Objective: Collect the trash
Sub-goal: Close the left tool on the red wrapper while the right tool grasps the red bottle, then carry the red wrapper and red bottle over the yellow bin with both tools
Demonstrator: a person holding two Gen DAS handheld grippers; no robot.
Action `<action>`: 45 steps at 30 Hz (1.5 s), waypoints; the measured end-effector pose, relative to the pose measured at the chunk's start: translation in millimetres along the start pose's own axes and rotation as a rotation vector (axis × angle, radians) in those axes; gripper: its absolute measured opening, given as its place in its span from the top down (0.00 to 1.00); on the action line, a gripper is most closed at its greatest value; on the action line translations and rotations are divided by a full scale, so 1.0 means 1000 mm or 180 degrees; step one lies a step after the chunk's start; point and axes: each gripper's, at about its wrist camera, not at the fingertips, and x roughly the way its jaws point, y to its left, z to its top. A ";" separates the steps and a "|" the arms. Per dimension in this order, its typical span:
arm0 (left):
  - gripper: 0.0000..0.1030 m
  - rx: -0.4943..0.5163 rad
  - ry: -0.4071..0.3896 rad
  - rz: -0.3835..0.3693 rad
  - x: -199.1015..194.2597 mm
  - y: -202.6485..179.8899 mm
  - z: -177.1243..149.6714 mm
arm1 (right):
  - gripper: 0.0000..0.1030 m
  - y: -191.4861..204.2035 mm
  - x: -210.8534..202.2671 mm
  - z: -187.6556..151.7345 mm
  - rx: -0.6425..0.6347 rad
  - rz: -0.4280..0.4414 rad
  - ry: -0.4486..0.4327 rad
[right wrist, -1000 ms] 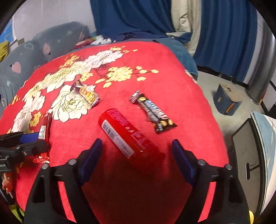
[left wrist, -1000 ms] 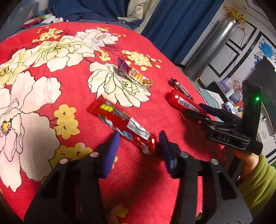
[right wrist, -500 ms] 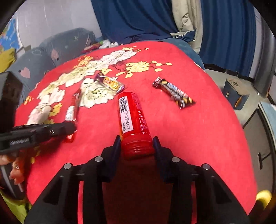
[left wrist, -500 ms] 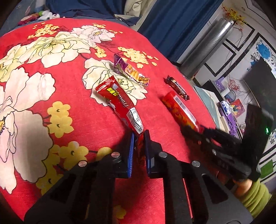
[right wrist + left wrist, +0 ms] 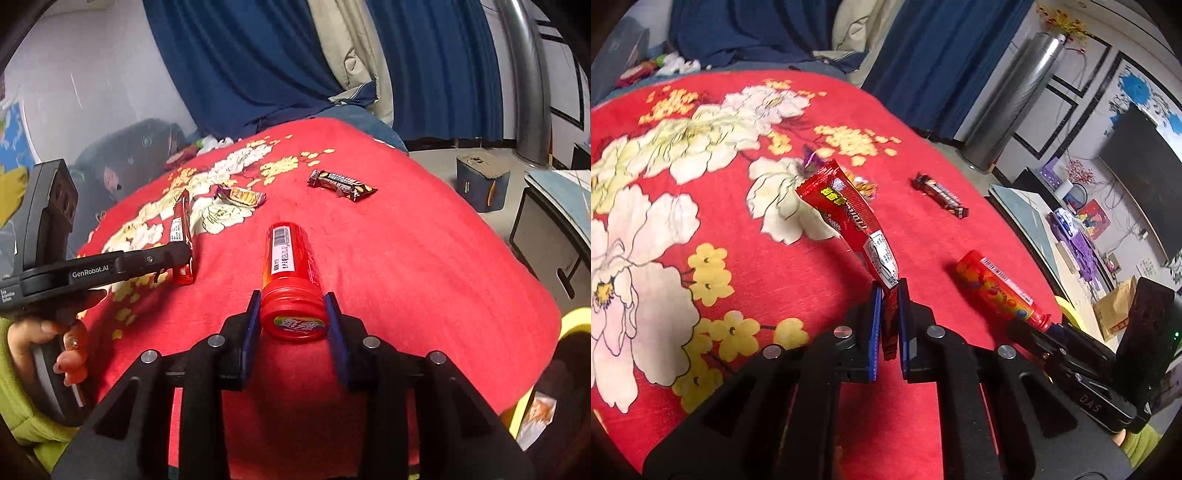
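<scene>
The left gripper (image 5: 887, 295) is clamping a flat red snack wrapper (image 5: 849, 218), lifted above the red floral blanket (image 5: 701, 206). The right gripper (image 5: 291, 317), jaws closing, is gripping the capped end of a red plastic cylindrical tube (image 5: 290, 258) near the blanket's near edge.

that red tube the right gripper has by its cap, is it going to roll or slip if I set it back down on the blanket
Probably apt to roll: the red tube is round along its whole length, though the soft blanket should slow it. It looks stiff, holding its shape while the right gripper closes on its cap. The glossy label may be slippery, so the grip at one end could let it pivot.
</scene>
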 end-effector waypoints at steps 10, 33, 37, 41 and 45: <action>0.96 0.0347 -0.0146 -0.0115 -0.016 -0.037 0.000 | 0.69 -0.006 -0.030 0.006 0.0115 -0.0029 -0.0220; 0.96 0.0934 -0.0013 -0.0658 -0.004 -0.128 -0.022 | 0.69 -0.073 -0.110 0.000 0.0517 -0.0403 -0.0564; 0.96 0.1075 0.0045 -0.0800 0.002 -0.151 -0.030 | 0.69 -0.093 -0.129 -0.008 0.0662 -0.0533 -0.0626; 0.96 0.1204 0.0121 -0.0936 0.009 -0.175 -0.038 | 0.69 -0.111 -0.147 -0.020 0.0789 -0.0659 -0.0680; 0.96 0.1341 0.0182 -0.1070 0.018 -0.198 -0.045 | 0.69 -0.130 -0.164 -0.034 0.0926 -0.0783 -0.0713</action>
